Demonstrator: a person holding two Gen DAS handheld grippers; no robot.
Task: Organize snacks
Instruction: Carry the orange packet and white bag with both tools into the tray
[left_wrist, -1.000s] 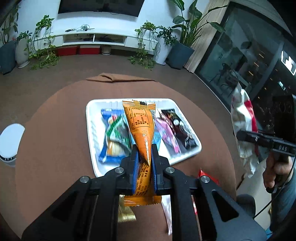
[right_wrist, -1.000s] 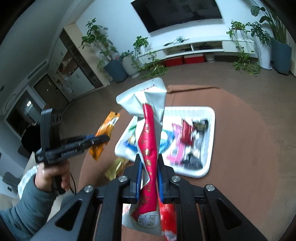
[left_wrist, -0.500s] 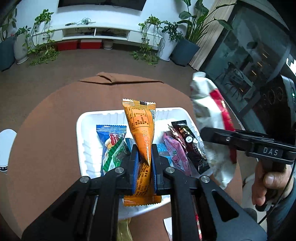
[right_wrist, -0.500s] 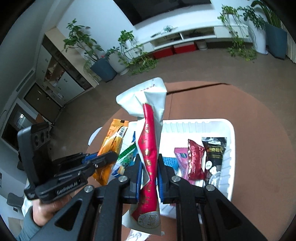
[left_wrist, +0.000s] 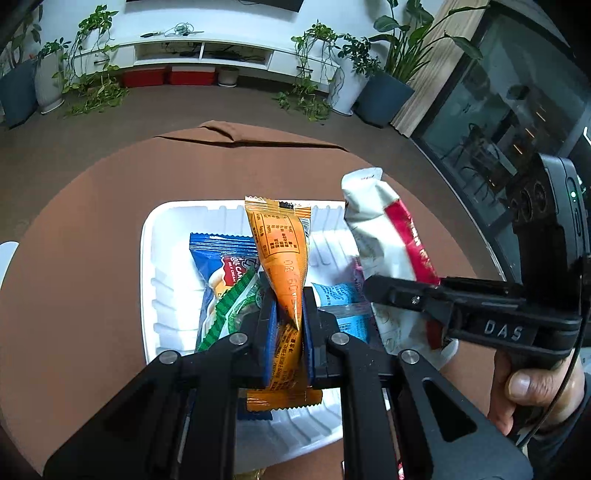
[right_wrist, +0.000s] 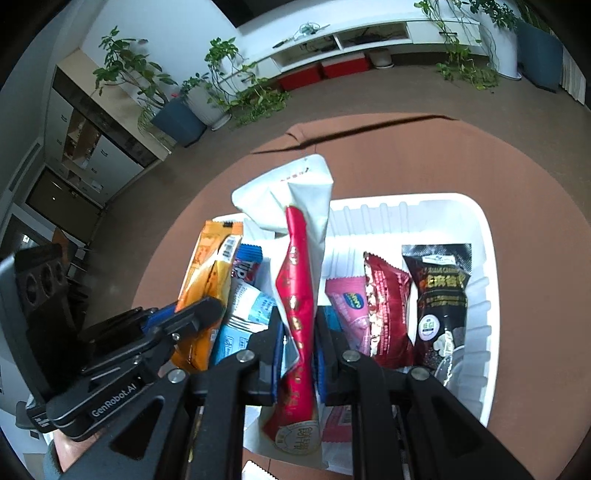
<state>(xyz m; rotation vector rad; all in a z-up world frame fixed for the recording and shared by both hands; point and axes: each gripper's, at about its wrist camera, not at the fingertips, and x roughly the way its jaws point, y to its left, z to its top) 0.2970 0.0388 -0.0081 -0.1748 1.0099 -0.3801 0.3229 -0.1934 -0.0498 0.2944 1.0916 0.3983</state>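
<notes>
My left gripper (left_wrist: 289, 314) is shut on an orange snack packet (left_wrist: 279, 247), held over the white tray (left_wrist: 151, 258). The right gripper (right_wrist: 298, 332) is shut on a white-and-red snack packet (right_wrist: 297, 280), hanging above the same tray (right_wrist: 476, 229). In the left wrist view that packet (left_wrist: 384, 240) and the right gripper (left_wrist: 373, 286) hang over the tray's right side. Seen from the right wrist, the orange packet (right_wrist: 207, 273) and the left gripper (right_wrist: 207, 306) sit at the tray's left. Blue (left_wrist: 221, 258), green (left_wrist: 229, 306), pink (right_wrist: 351, 306), dark red (right_wrist: 388, 295) and black (right_wrist: 441, 291) packets lie in the tray.
The tray rests on a round table under a brown cloth (left_wrist: 85, 236). A person's hand (left_wrist: 535, 391) grips the right tool's handle. A white round object (left_wrist: 5, 251) sits beyond the table's left edge. Potted plants (left_wrist: 384, 92) and a low white cabinet (left_wrist: 199, 51) stand far behind.
Both grippers have moved forward and down over the tray with their packets. The right gripper has come in close beside the left one.
</notes>
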